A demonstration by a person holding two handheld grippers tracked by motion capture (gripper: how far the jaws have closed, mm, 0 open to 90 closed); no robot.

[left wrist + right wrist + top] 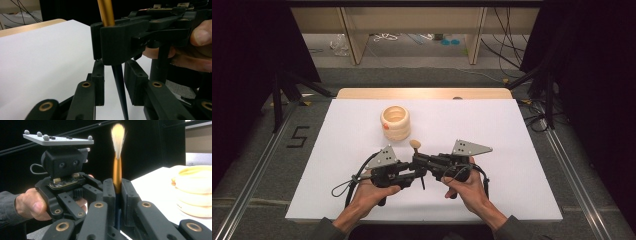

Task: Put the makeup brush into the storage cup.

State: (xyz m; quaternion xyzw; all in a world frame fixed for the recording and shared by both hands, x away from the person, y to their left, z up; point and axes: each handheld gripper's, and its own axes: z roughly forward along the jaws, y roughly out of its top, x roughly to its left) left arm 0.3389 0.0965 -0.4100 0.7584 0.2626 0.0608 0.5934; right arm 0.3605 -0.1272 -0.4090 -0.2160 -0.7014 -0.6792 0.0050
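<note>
You have the brush [117, 167] standing upright between your two hands near the front middle of the white table [512, 130], bristles up and its dark pointed handle end aimed down at the table. Your right claw [117, 195] is clamped on the golden ferrule, both jaws pressed against it from either side just below the pale tuft. Your left claw [113, 82] sits lower, its jaws apart on either side of the thin black handle [119, 85] without touching it. From above, your left hand [367, 192] and right hand [467, 187] meet almost nose to nose, with the brush head [415, 145] poking up between them. Judging by this, the brush is lifted and secured in one claw, and the handover or two-handed grip is only half made: the left jaws have yet to close on the handle. The cream, ribbed round holder [395, 122] stands well apart behind the claws, and nothing appears to be in it, so placing the brush there likely remains. You cannot see whether the handle tip touches the table, since it runs off the bottom of the left gripper view. The holder's inside is too shallowly seen to judge, and the orange mark on its side is too small to identify.
</note>
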